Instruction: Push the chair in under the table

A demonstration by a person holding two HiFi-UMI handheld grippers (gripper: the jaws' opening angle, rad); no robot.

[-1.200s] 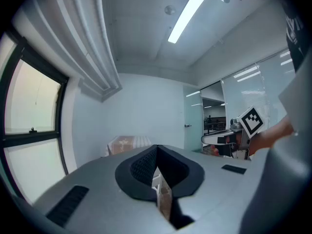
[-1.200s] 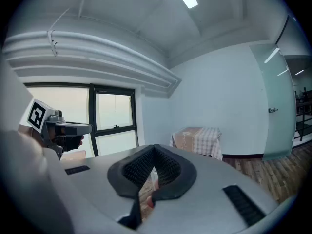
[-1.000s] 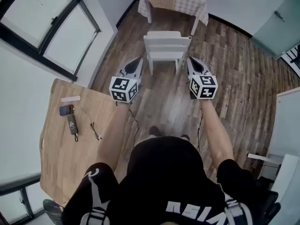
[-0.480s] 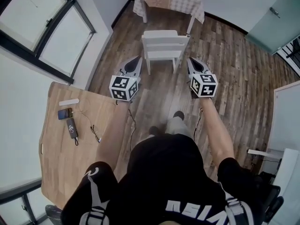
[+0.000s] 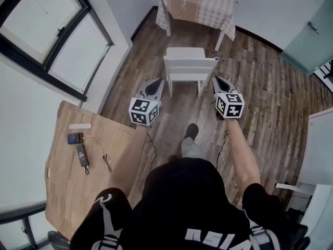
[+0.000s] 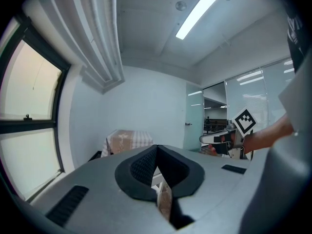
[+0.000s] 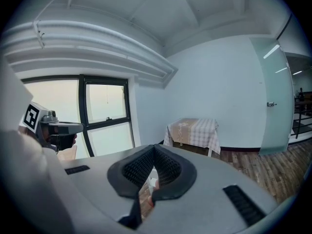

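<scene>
In the head view a white wooden chair (image 5: 190, 66) stands on the wood floor, its back toward me, a short way out from the table with a checked cloth (image 5: 200, 4). My left gripper (image 5: 157, 82) hangs just left of the chair's back and my right gripper (image 5: 216, 79) just right of it, both apart from the chair. Both are shut with nothing between the jaws. In the left gripper view the shut left gripper (image 6: 156, 150) points toward the table (image 6: 127, 139). The right gripper (image 7: 155, 151) faces the same table (image 7: 192, 132).
A light wooden desk (image 5: 73, 186) with a phone and cables sits at my left. A large window (image 5: 49, 33) fills the left wall and a glass door (image 5: 312, 30) the far right. White furniture (image 5: 320, 139) stands at the right. My foot (image 5: 191, 132) is stepping forward.
I have stepped forward, one foot now ahead. Both shut grippers have come lower and closer to the chair's sides. The chair has not moved relative to the table.
</scene>
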